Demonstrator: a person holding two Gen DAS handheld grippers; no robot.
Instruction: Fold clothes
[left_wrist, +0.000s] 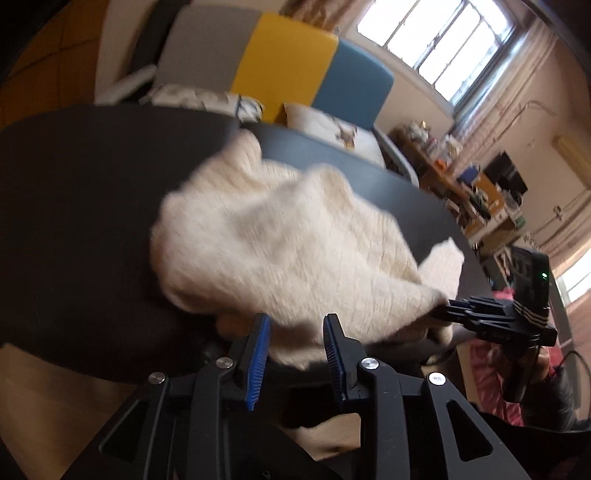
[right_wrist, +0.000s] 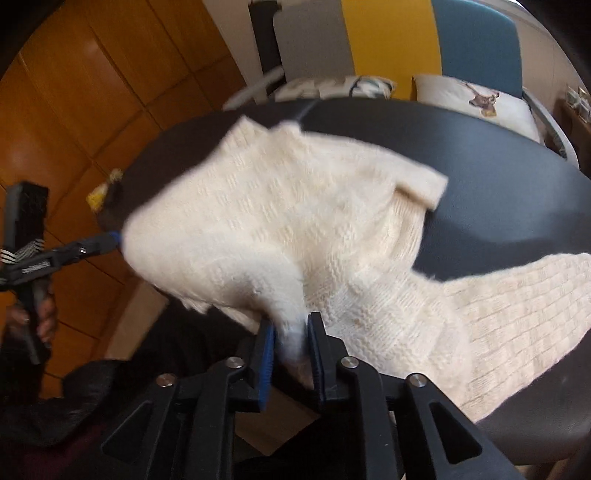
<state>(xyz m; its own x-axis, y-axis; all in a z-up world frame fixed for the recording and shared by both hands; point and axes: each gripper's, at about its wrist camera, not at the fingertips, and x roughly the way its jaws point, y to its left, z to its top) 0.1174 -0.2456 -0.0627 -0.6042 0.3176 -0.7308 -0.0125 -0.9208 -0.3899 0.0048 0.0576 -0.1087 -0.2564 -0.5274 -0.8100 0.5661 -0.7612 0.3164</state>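
A cream knitted sweater (right_wrist: 295, 221) is spread on a dark round table (right_wrist: 498, 177). In the right wrist view its long axis runs from the upper left to the lower right of the frame, and one sleeve reaches the right edge. The knit is thick and fuzzy, with a ribbed block pattern. A fold of it is pinched between the blue pads of the right gripper (right_wrist: 290, 343). Whether the left gripper (left_wrist: 295, 332) grips the hem cannot be told; its jaws are narrow.

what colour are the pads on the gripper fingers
Blue, ribbed pads on black fingers; clearest in the left wrist view.
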